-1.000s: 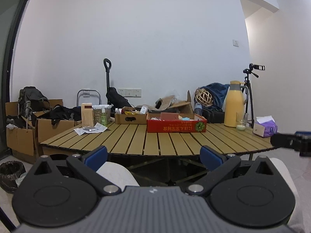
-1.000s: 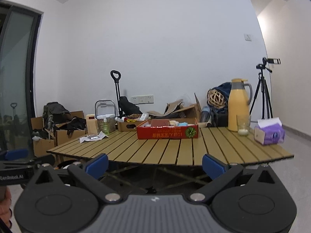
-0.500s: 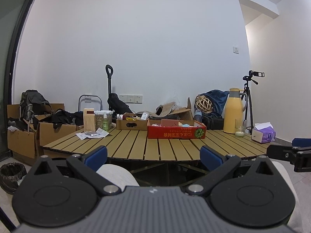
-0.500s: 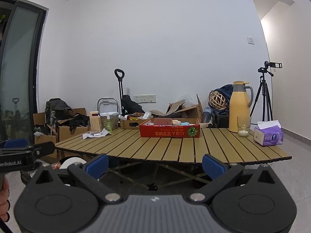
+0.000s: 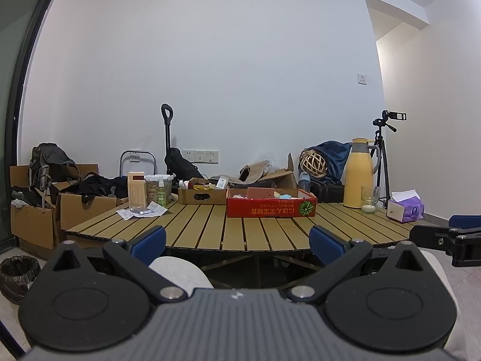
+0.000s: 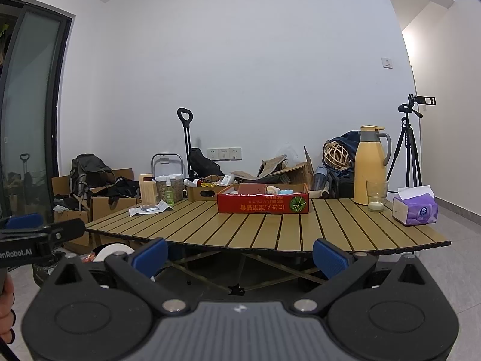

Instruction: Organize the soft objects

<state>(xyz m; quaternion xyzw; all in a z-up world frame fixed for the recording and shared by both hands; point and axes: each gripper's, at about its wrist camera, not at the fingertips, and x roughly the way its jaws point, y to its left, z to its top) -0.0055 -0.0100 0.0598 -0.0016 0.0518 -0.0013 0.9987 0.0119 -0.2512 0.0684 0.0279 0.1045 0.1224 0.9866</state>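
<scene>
We read "enRobot.AI" in white on the black body of the left tool (image 6: pixel 21 251), at the left edge of the right wrist view; the first letters are cut off. The red box (image 6: pixel 264 207) on the desk (image 6: pixel 270 228) carries a line of yellow characters printed upside down, too small for us to read, beside a green round emblem. The purple tissue pack (image 6: pixel 416 212) has a blue round logo, illegible.
</scene>
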